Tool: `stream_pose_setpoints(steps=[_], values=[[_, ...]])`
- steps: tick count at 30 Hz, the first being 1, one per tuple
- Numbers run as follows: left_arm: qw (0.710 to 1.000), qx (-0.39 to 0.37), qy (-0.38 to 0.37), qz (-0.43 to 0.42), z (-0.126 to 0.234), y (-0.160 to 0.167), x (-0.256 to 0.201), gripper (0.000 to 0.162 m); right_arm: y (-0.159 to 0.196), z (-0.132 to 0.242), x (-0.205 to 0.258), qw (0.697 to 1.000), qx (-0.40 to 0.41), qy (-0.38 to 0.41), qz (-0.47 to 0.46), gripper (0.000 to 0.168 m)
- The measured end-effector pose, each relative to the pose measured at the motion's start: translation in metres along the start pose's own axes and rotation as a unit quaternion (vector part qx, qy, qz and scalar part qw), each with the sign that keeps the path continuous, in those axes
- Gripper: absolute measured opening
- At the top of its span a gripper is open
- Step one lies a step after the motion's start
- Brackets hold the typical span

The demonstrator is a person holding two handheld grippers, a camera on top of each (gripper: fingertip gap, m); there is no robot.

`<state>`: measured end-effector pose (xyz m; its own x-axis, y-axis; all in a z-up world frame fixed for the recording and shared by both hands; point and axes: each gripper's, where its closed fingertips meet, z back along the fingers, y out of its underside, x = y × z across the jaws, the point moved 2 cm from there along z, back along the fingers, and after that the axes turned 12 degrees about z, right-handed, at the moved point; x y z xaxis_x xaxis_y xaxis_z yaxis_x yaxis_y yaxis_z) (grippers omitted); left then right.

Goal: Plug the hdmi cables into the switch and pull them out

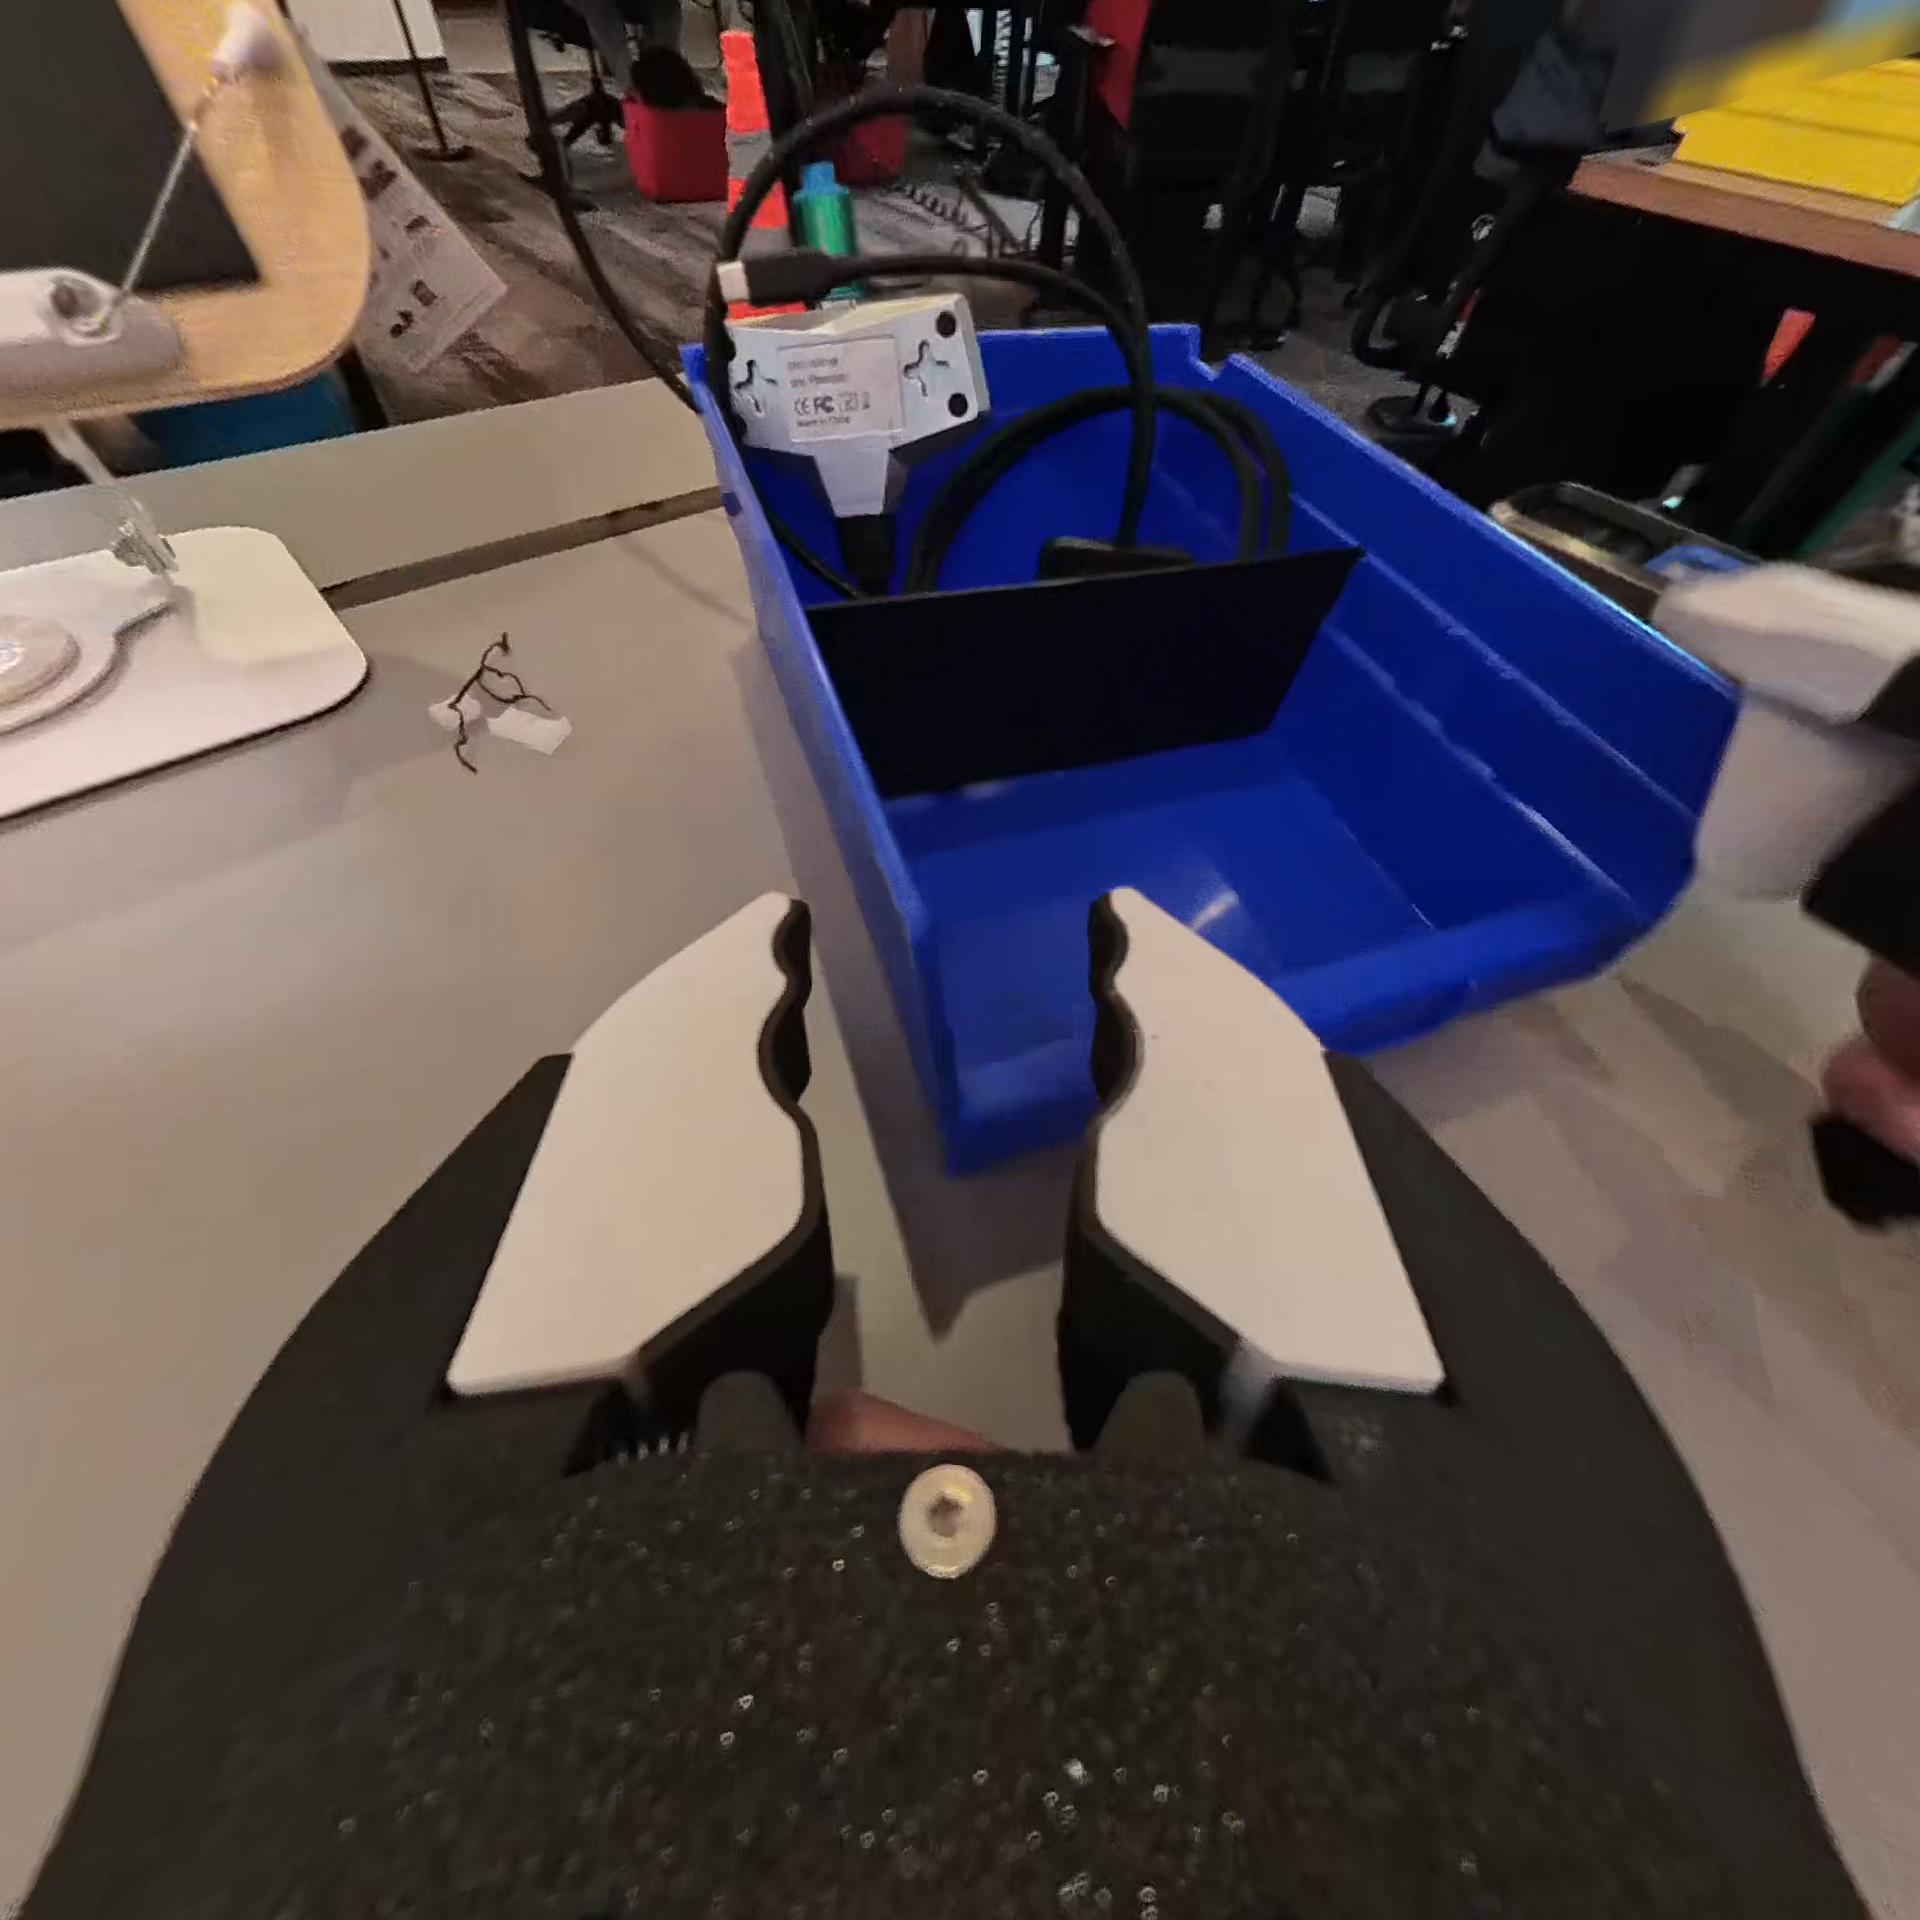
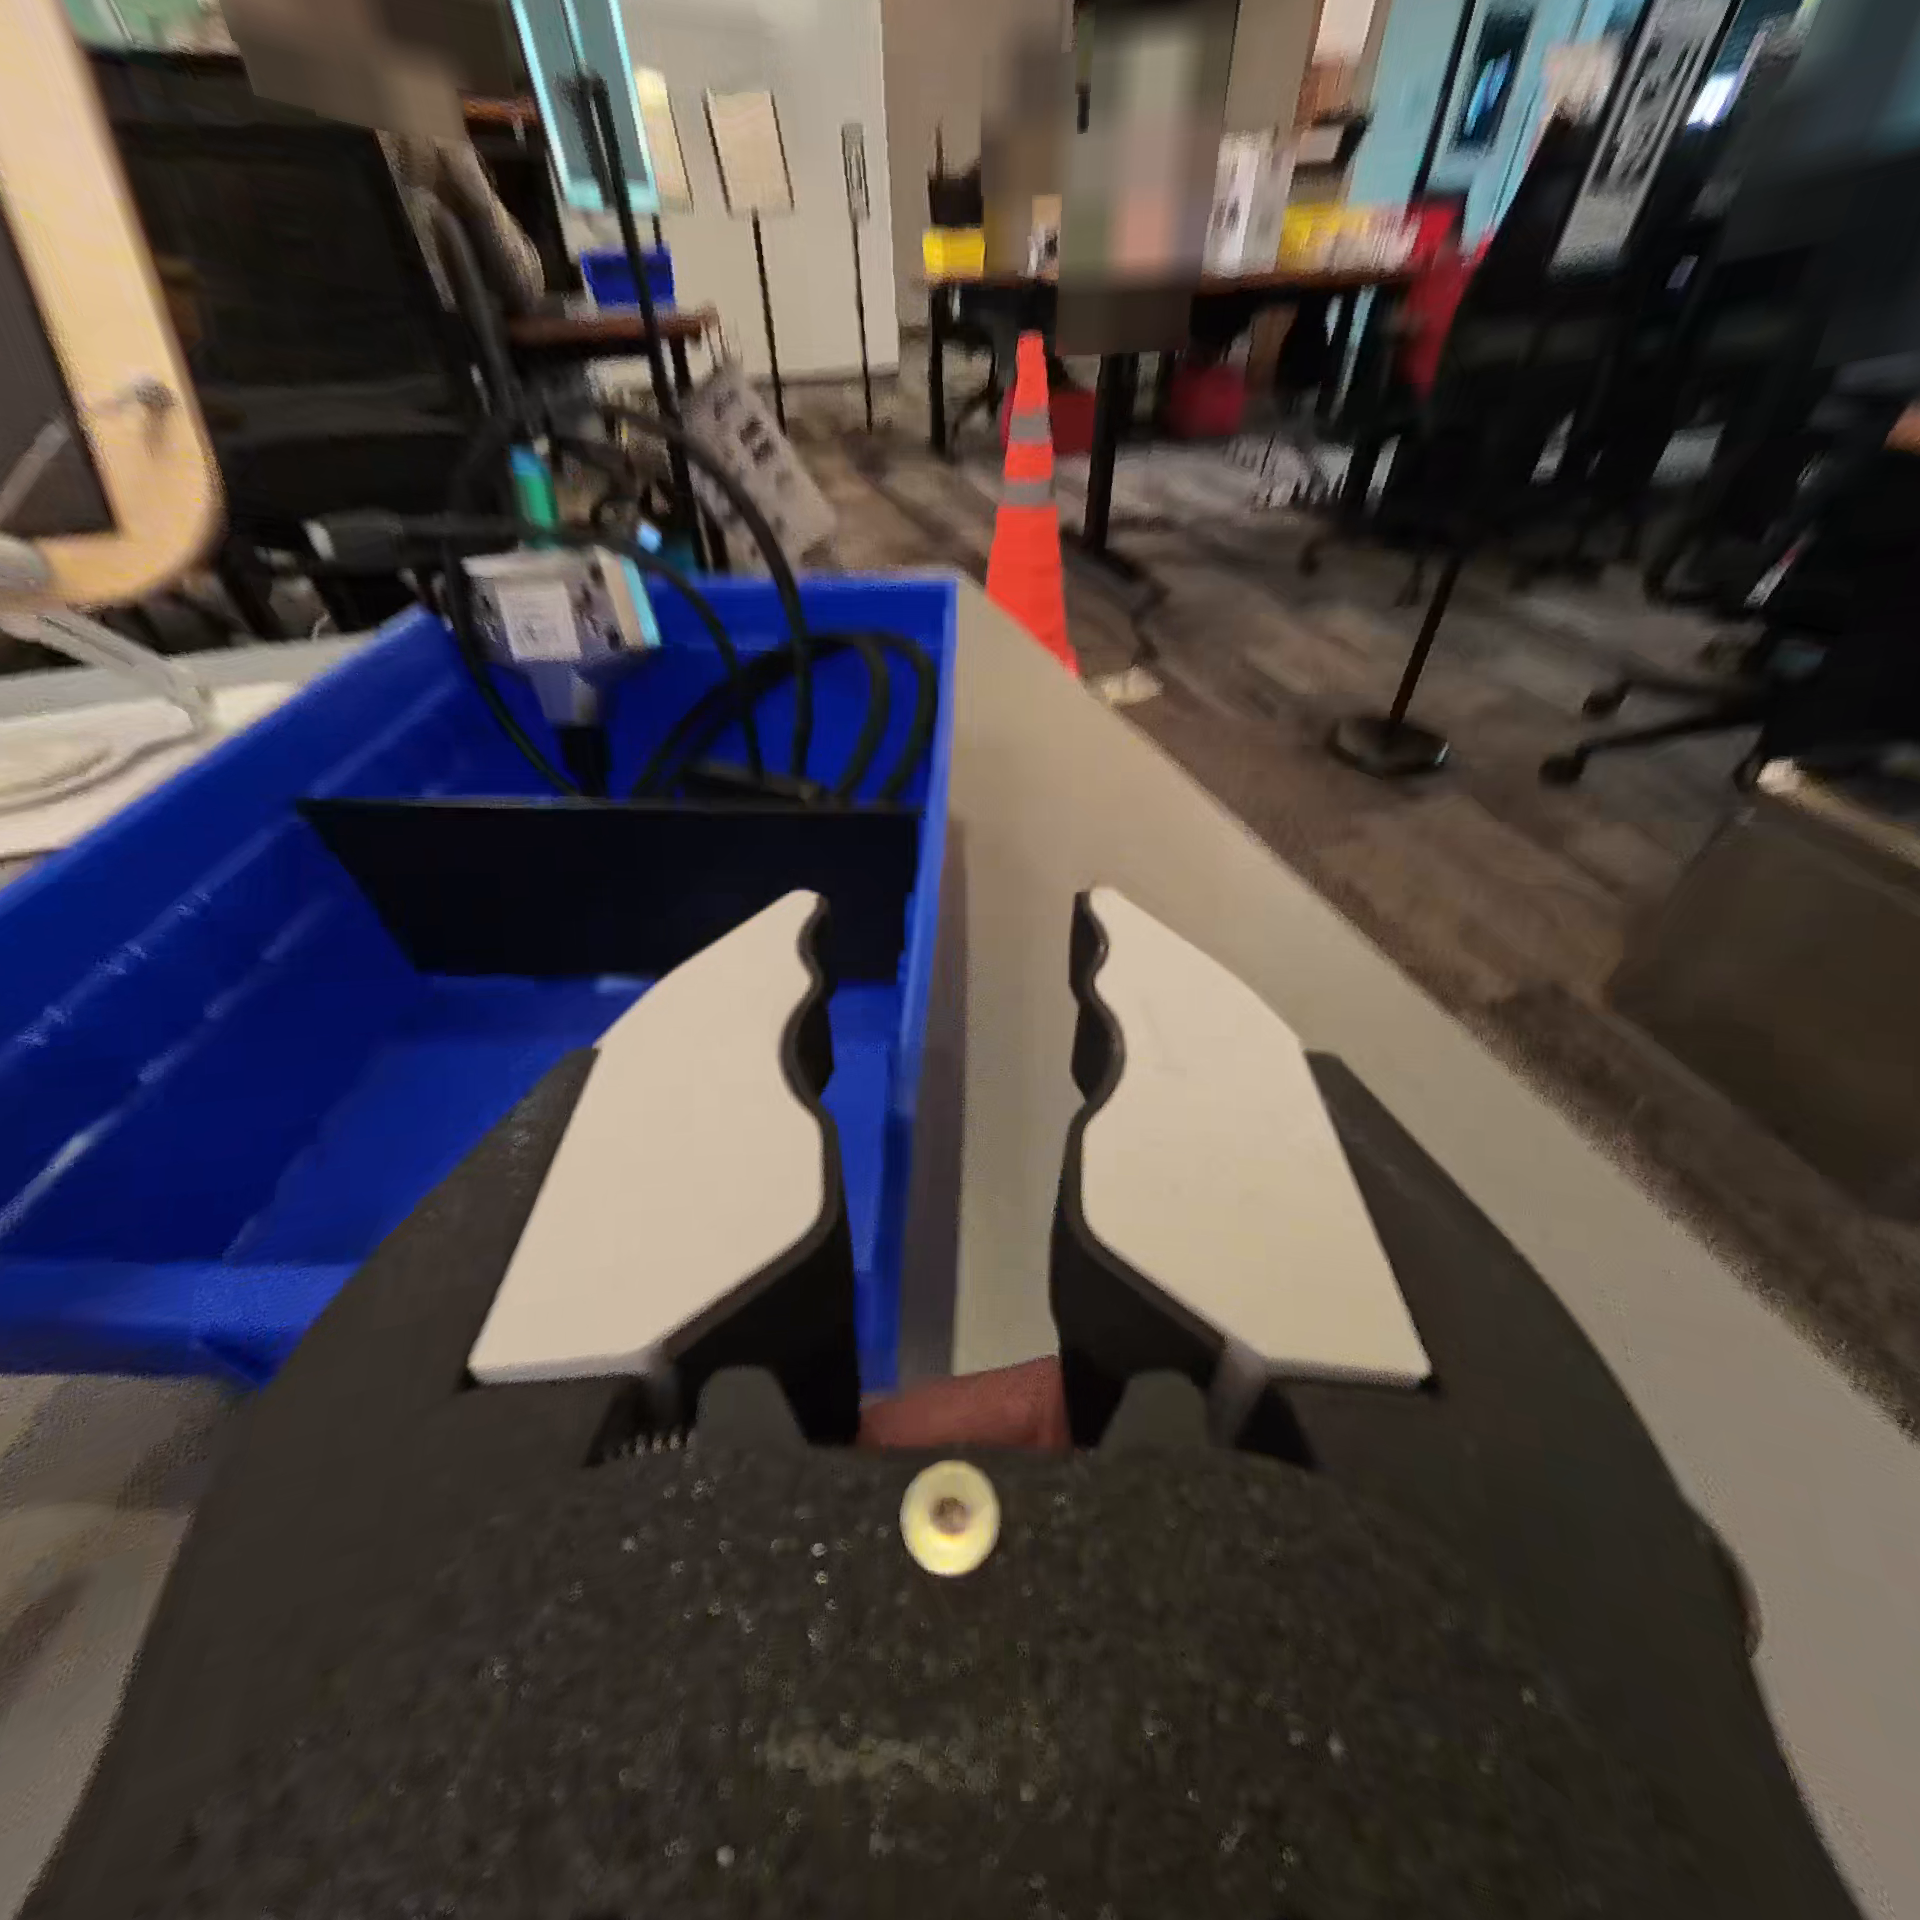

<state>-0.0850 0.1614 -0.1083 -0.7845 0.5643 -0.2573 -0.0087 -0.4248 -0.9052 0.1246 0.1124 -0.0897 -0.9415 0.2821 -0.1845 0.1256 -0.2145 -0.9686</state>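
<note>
Both the left gripper (image 1: 945, 914) and the right gripper (image 2: 951, 909) are hovering with jaws parted and holding nothing over the grey table (image 1: 312, 1039), while the white HDMI switch (image 1: 857, 390) and its black cables (image 1: 1143, 416) are sitting in the far compartment of the blue bin (image 1: 1455, 665), behind the black divider (image 1: 1060, 665)

**Soft indoor light, blurred right view**

Evenly lit from overhead, with a faint sheen on the blue bin (image 1: 1455, 665) floor and a soft shadow left of it. Sharp nearby in the left wrist view; smeared throughout the right. Bent and stretched toward the edges.
</note>
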Motion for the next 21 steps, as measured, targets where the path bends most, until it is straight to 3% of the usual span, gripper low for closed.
stream_pose_setpoints(steps=[1, 4, 7, 9, 15, 21], values=[[1.000, 0.004, -0.001, 0.005, -0.008, 0.000, -0.001, 0.045, 0.013, -0.005, 0.000, 0.999, 0.029, -0.014, -0.011, 0.039], [0.998, 0.057, -0.030, 0.007, -0.030, 0.015, 0.004, 0.026, 0.033, -0.012, 0.019, 0.993, 0.064, -0.091, -0.049, 0.007], [0.994, 0.054, -0.099, -0.009, -0.034, 0.019, 0.016, 0.010, 0.034, -0.013, 0.020, 0.996, 0.074, -0.058, 0.009, 0.003], [0.992, 0.040, -0.119, -0.001, -0.025, 0.018, 0.012, 0.003, 0.031, -0.008, 0.022, 0.996, 0.076, -0.045, 0.000, 0.002], [0.991, -0.007, -0.128, -0.033, 0.032, 0.010, 0.009, 0.004, 0.015, 0.017, 0.034, 0.995, 0.054, -0.064, -0.056, 0.001], [0.979, -0.053, -0.193, -0.037, 0.121, 0.006, 0.073, 0.004, -0.013, 0.055, 0.122, 0.991, 0.008, -0.136, 0.000, 0.001]])
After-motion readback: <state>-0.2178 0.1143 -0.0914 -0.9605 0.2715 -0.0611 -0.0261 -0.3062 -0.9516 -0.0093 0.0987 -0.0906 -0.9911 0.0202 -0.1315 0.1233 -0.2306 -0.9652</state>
